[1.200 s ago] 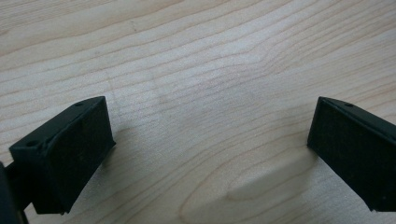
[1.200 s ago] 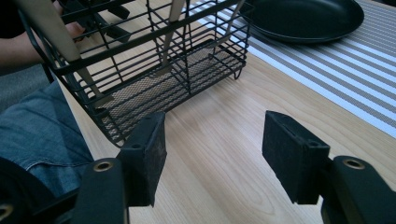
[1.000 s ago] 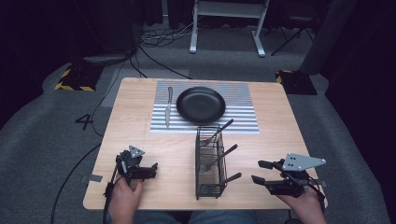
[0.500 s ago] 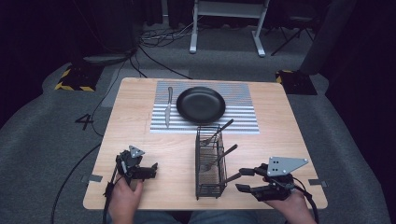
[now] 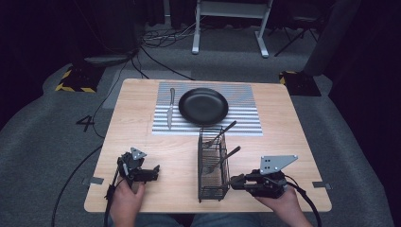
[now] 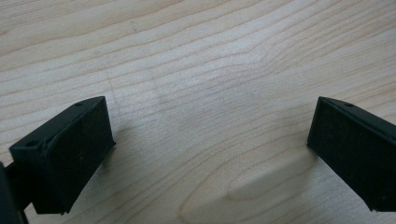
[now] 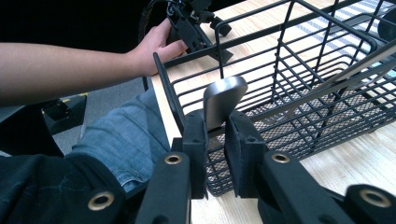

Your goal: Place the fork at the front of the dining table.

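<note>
Wooden table point(image 5: 142, 123), grey carpet point(image 5: 42, 142) (perhaps speckled).

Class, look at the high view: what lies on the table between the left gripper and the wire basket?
Nothing: in the high view, bare wooden tabletop separates the left gripper from the wire basket.

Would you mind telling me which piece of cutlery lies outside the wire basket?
The knife, flat on the striped mat left of the black plate. The other pieces stand or lean inside the basket.
</note>
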Available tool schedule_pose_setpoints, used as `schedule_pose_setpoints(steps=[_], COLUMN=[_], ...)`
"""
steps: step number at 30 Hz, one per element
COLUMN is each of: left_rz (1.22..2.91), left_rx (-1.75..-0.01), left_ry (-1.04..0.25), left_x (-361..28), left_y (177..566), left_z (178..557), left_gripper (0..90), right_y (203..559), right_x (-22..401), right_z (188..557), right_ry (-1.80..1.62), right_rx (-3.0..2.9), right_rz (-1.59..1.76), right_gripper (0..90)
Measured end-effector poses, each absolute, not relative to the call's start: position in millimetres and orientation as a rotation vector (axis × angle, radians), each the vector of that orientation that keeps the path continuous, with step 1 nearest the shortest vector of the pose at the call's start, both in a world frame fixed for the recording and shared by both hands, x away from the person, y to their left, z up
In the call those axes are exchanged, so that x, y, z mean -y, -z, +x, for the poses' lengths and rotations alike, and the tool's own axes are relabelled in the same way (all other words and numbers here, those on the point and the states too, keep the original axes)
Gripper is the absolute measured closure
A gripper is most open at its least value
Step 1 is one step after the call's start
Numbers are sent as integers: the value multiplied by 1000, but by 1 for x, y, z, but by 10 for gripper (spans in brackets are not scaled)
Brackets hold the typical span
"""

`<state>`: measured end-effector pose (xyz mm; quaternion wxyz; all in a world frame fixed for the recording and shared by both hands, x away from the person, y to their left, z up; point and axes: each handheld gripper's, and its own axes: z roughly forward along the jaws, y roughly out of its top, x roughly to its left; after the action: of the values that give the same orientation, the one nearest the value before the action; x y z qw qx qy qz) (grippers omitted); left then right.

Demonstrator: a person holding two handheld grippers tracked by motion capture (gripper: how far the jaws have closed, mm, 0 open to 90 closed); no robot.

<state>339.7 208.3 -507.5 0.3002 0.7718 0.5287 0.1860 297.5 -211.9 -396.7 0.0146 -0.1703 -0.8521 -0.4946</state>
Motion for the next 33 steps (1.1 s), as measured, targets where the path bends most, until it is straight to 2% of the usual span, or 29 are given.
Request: schedule_pose_setpoints(steps=[11, 14, 24, 33], left_rz=[2049, 2049, 2049, 2049], left_rx=[-1403, -1403, -1403, -1404], left_ry=[-493, -493, -493, -493], left_x=[-208, -208, -208, -208], left_y=[507, 507, 507, 507], left_z=[340, 340, 340, 340], left_gripper=[2, 2, 2, 2], right_y=[389, 383, 367, 336], right_x=[211, 213, 213, 215], right_z=[297, 299, 304, 312], right_ry=[1636, 1672, 1718, 1822], right_rx=[2628, 2608, 2597, 2571], right_rz=[-505, -501, -467, -437], right_gripper=[802, 850, 859, 865])
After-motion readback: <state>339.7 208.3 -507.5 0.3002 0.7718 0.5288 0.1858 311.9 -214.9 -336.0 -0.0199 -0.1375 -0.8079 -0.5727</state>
